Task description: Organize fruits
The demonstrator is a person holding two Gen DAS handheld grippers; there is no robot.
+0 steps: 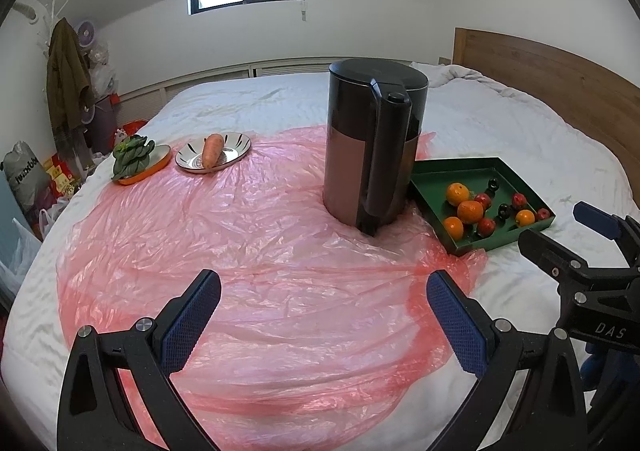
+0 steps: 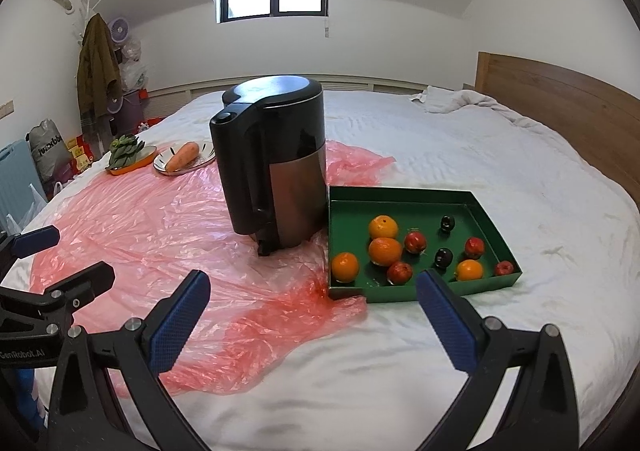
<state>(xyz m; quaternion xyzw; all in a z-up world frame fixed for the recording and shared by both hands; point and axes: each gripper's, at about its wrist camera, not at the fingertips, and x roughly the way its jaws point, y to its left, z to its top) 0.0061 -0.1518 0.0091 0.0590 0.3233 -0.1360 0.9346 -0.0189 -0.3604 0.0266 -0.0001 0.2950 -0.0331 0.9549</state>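
Fruits lie loose and mixed in the green tray (image 2: 404, 197) on the bed (image 2: 480, 155): four oranges (image 2: 385, 251), four small red ones (image 2: 415, 242) and two dark ones (image 2: 443, 258), scattered across the tray floor with no grouping you could call sorted. Both your claws hang released and empty, the left claw (image 1: 324, 315) over the pink plastic sheet (image 1: 248, 235), the right claw (image 2: 314, 317) just short of the tray's near wall. Watch the soft mattress: press down on the tray edge and it will tip, and round fruit will roll together or out over the low wall. The small dark ones sit close to the red ones, so a wide-open claw coming down may knock a neighbour aside. The tall kettle (image 2: 276, 163) stands right against the tray's left side; swing an elbow or claw wide and you could topple it. The slick plastic under the tray's corner may let it slide when pushed.
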